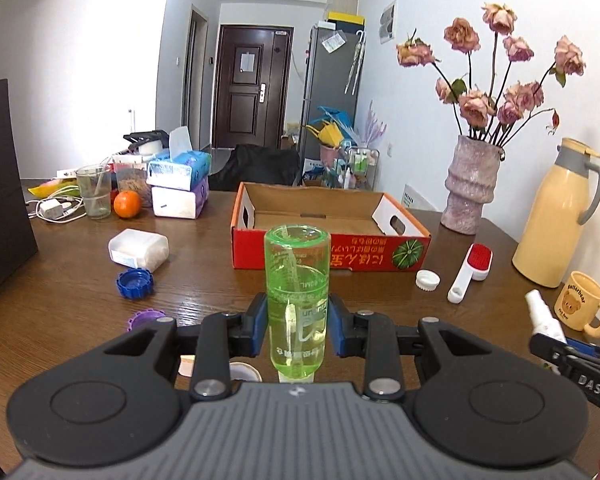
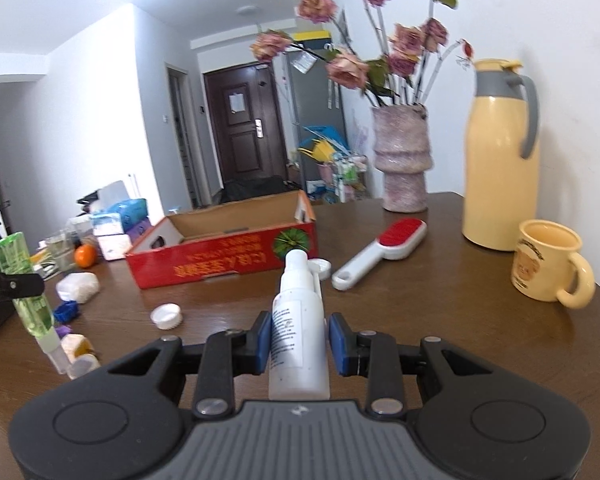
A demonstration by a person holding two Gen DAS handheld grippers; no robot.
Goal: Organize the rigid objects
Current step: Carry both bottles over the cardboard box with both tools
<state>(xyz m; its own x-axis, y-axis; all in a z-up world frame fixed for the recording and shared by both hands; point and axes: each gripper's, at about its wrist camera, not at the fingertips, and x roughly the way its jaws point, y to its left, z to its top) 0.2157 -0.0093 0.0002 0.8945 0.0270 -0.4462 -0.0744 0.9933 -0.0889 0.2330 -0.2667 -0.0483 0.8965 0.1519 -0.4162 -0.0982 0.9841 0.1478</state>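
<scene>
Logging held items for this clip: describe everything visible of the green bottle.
The green bottle is translucent plastic with printed white markings, partly filled with clear liquid, a thin tube running inside. It is held upside down: flat base up, neck and pale cap down. The left tool is shut on its middle, blue pads pressing both sides, lifting it clear of the wooden table. The right wrist view shows it tilted, nothing else touching it.

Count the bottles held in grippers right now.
2. A green bottle is clamped in the left gripper, and a white spray bottle in the right gripper. Other bottles may lie hidden in the table clutter.
</scene>
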